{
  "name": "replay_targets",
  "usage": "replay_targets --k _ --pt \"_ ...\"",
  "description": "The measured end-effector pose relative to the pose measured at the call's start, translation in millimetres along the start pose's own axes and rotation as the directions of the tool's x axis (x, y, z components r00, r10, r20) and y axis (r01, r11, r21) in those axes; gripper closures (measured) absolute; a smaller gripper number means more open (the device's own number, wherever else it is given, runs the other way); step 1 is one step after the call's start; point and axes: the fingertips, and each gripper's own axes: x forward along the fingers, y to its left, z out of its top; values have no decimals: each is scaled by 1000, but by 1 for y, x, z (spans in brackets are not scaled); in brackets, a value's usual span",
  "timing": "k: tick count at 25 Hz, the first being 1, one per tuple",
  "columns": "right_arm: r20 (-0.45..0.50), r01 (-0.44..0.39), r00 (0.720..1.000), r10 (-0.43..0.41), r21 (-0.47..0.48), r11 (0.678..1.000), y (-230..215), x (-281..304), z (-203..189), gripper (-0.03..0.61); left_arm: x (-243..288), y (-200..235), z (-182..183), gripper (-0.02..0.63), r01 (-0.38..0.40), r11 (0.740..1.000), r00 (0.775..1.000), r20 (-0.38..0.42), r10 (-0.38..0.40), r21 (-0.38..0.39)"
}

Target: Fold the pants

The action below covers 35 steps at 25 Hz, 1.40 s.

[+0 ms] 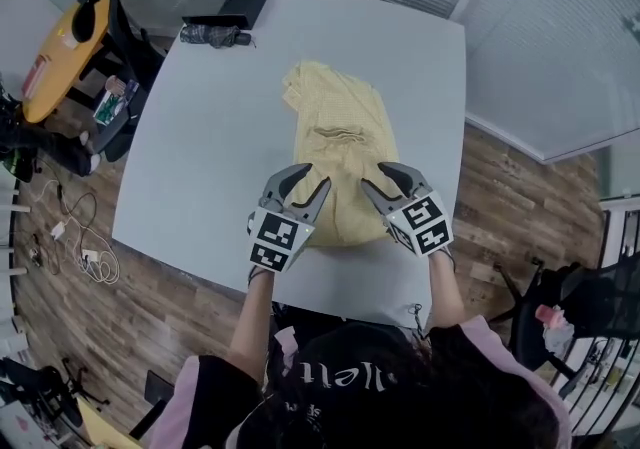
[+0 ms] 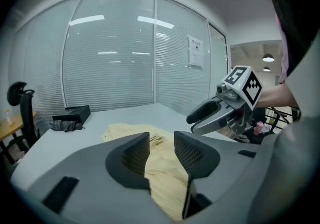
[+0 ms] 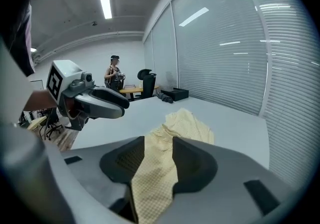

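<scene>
Lying flat on the grey table (image 1: 200, 137), the yellow checked pants (image 1: 340, 152) look folded into a narrow strip. The long axis runs away from the person, with the far end tilted left. The left gripper (image 1: 312, 177) and right gripper (image 1: 377, 177) hover over the near end, one per corner, equally near. Both have jaws apart, nothing pinched. Cloth lies ahead of and below the fingers, so the next grab is probably a reach down.

Head view: steeply down over table (image 1: 190, 137). Both gripper views: low, close, facing across it; all share pants (image 1: 340, 137).
</scene>
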Motion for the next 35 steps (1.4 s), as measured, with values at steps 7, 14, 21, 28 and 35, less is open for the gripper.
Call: replay_targets --k 7,14,21,28,35 --pt "59 -20 998 21 -10 1000 32 -56 -3 414 -44 -53 -3 445 11 999 1000 20 -10 -36" --pt "125 -50 991 52 -22 999 57 -112 -6 444 -78 -111 -9 445 9 1000 1000 23 -9 -23" --pt "172 -100 980 102 -16 995 80 -149 -19 493 -106 -162 -13 446 -23 998 999 39 25 -55" --pt "175 -131 975 135 -31 991 98 -165 -34 534 -129 -188 -13 450 -73 995 995 62 77 -74" --pt "170 -165 971 166 -24 986 121 -167 -41 538 -145 -193 -14 466 -86 994 994 65 90 -65"
